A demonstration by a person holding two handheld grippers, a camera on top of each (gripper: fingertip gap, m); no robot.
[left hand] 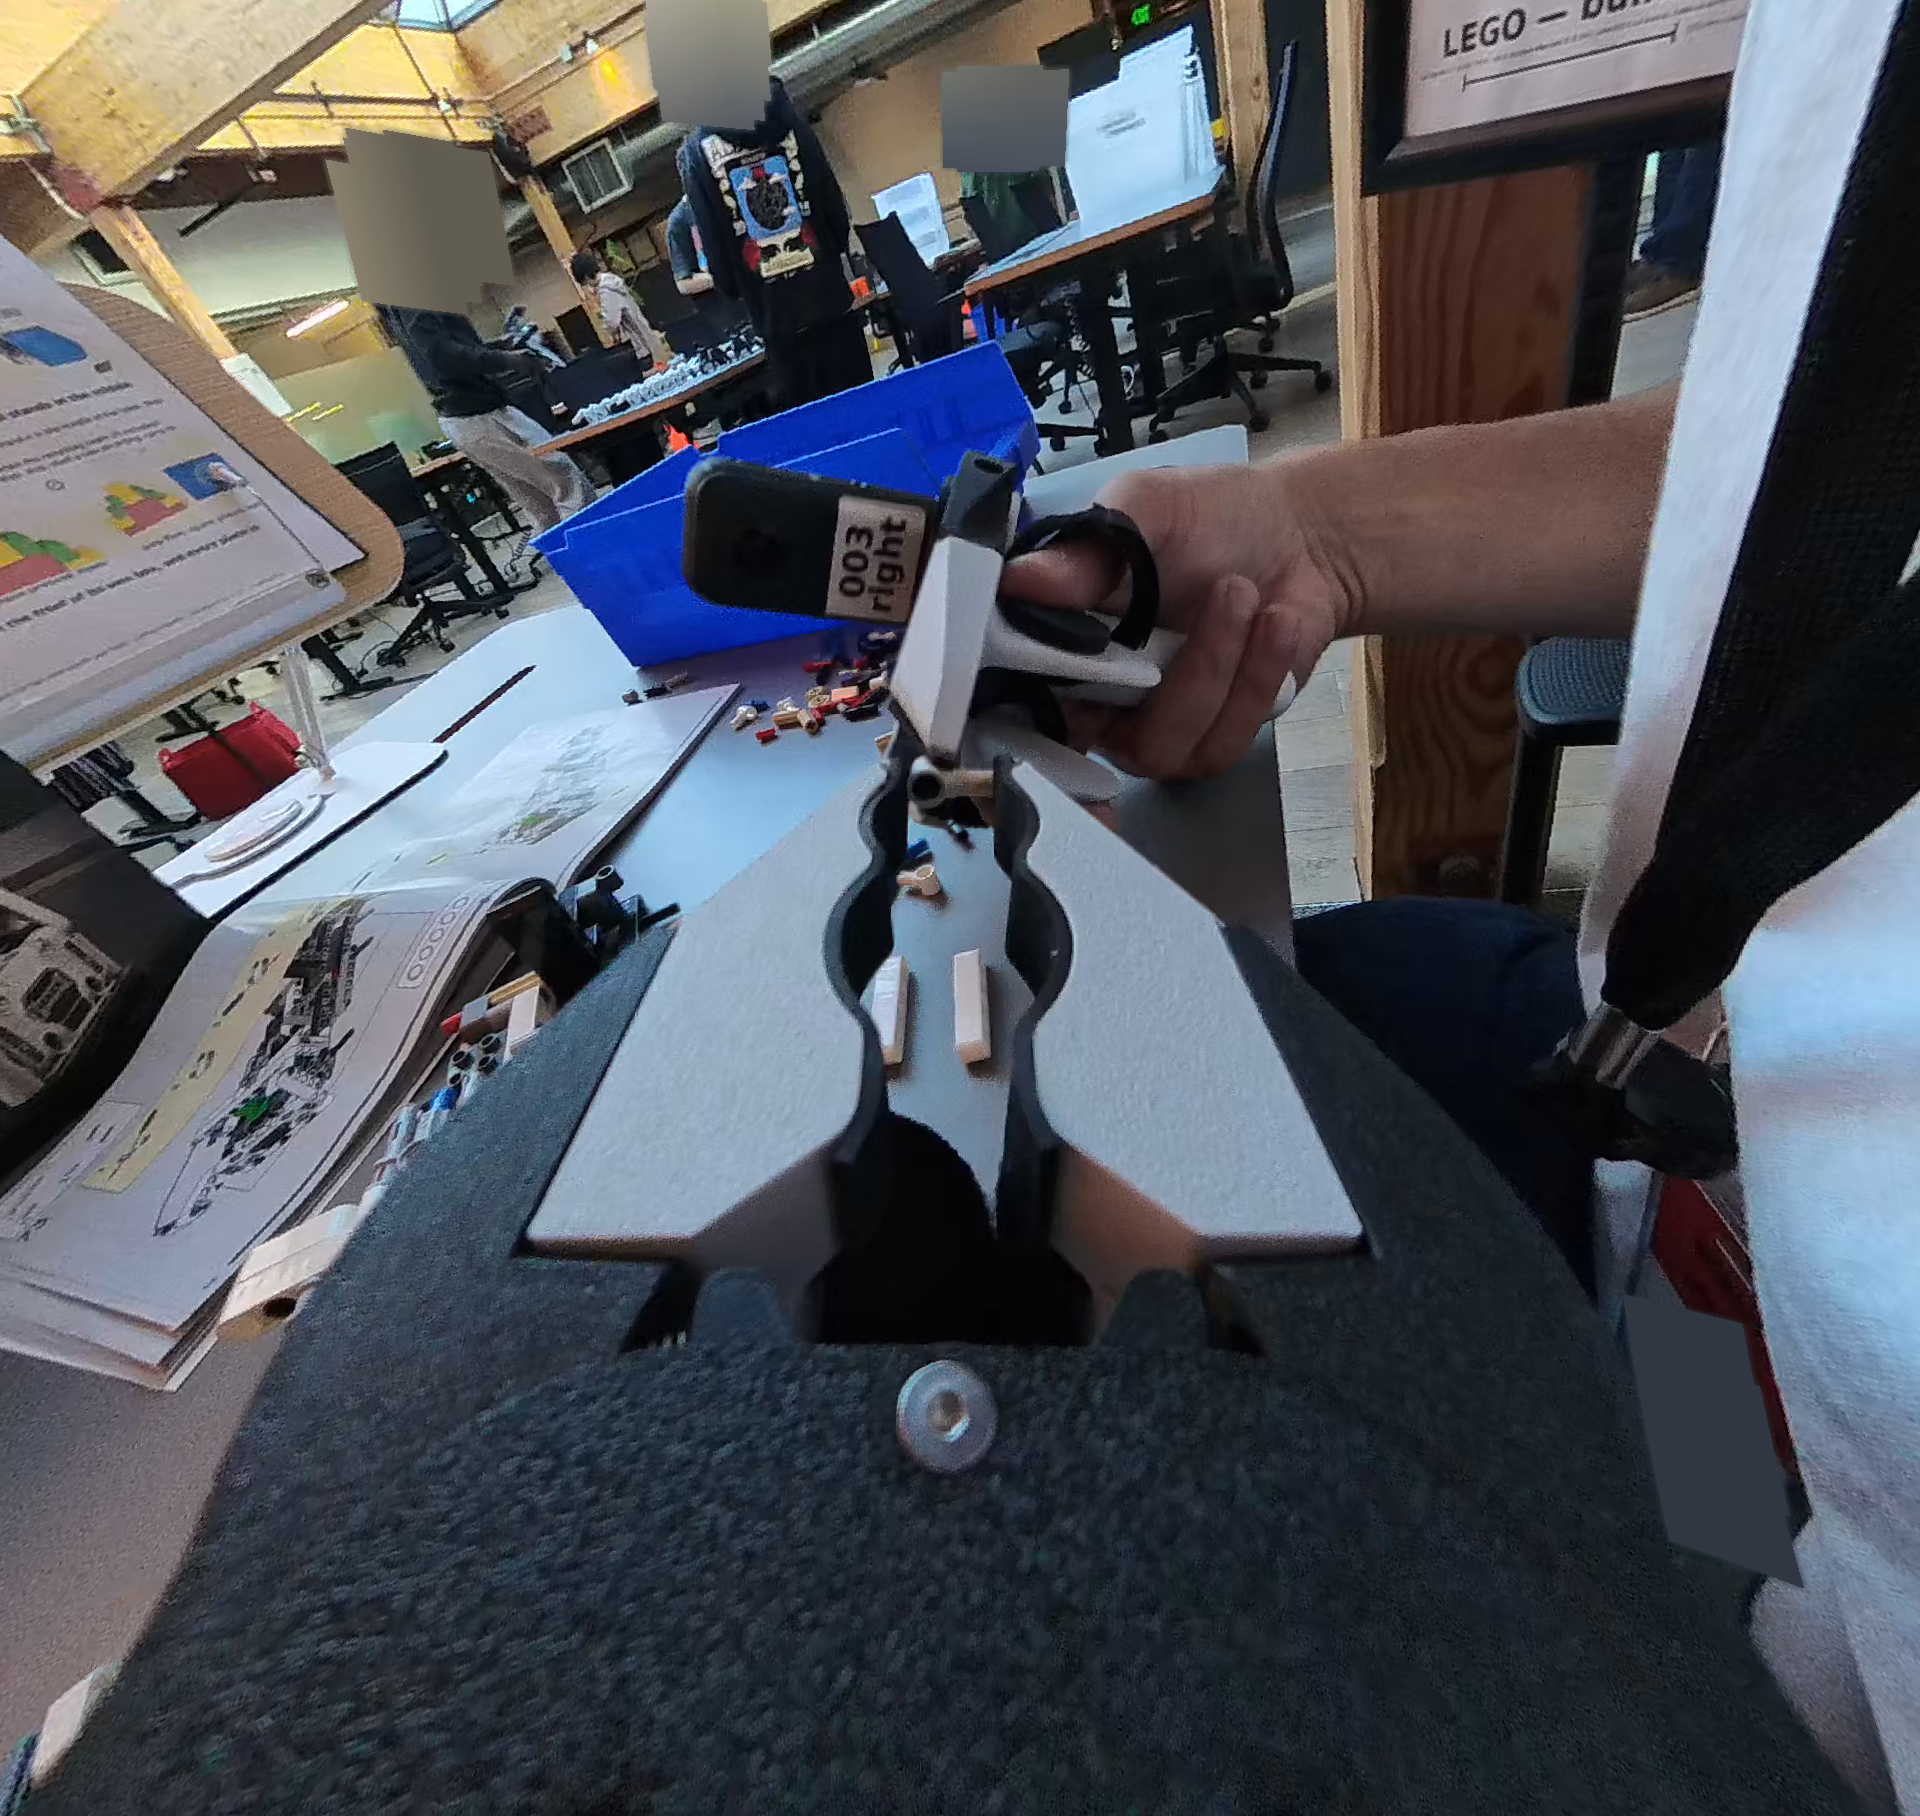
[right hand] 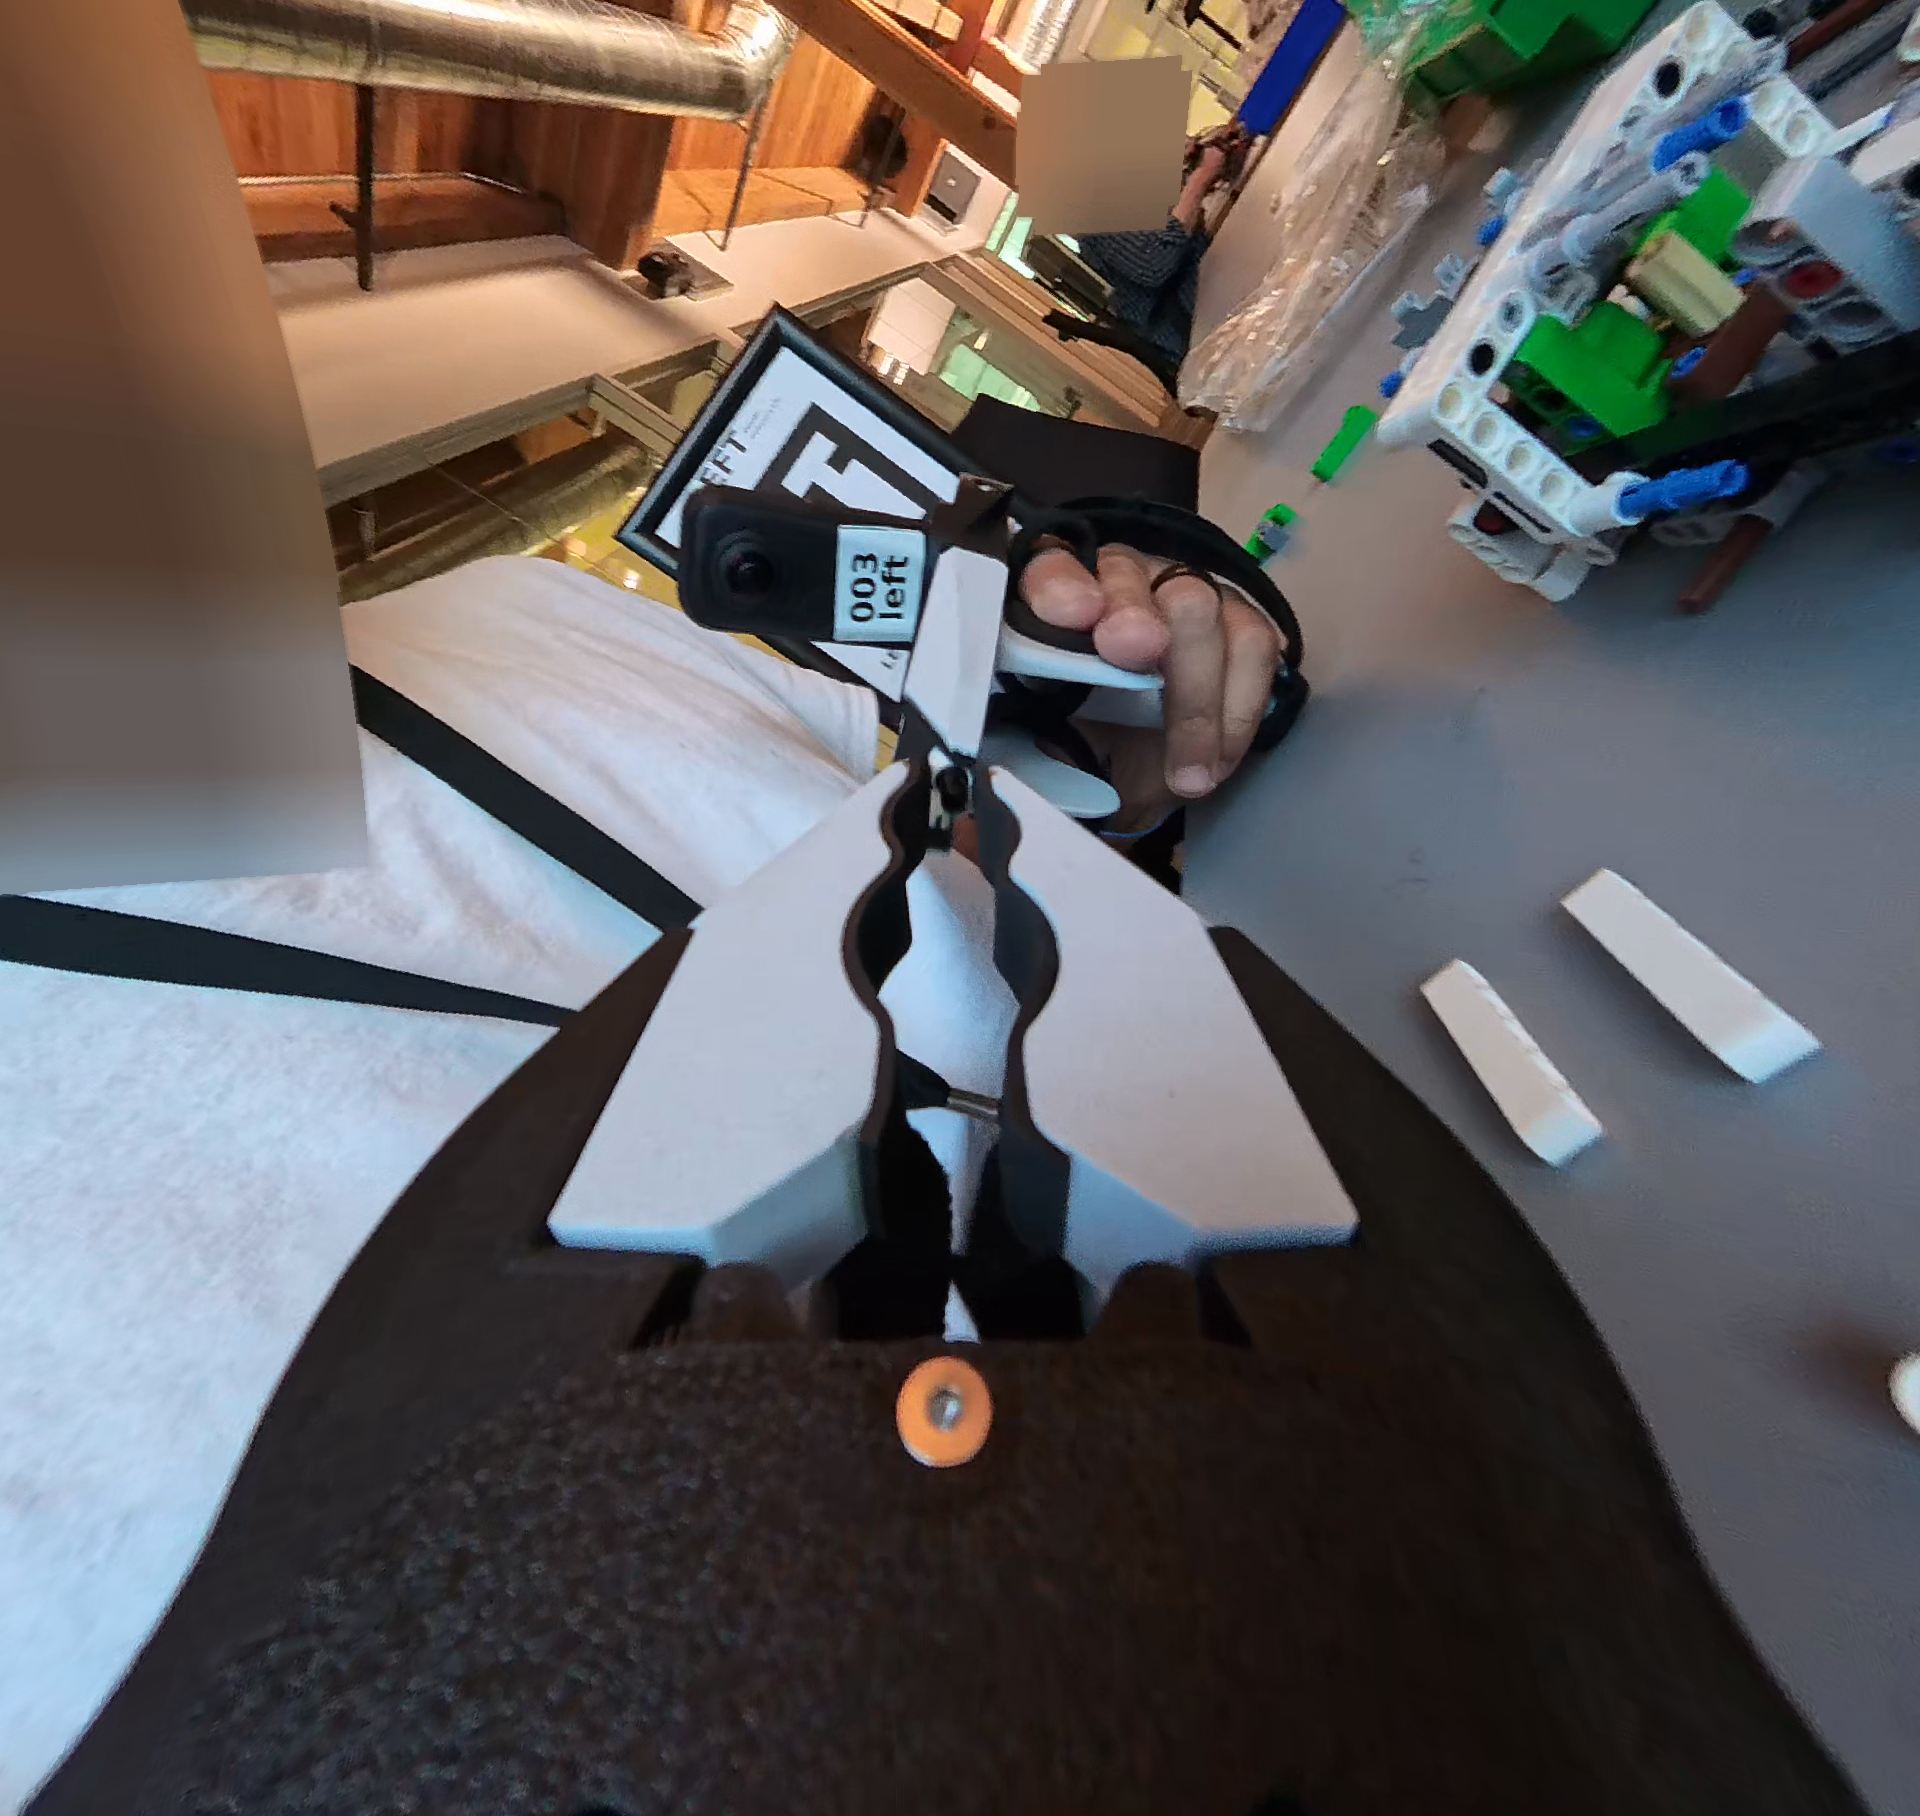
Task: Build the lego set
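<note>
My two claws meet tip to tip over the grey table [left hand: 582,686]

My left gripper [left hand: 940,792] and right gripper [right hand: 948,802] both pinch one small piece [left hand: 940,787] (black and tan, round-ended)

Black textured gripper [left hand: 940,790] body, white fingers [left hand: 717,1039], silver screw [left hand: 945,1415]

The small piece [left hand: 940,782] at the hand-held gripper tips was too small to identify; the partly built model [right hand: 1621,332] was cut off by the frame edge.
</note>
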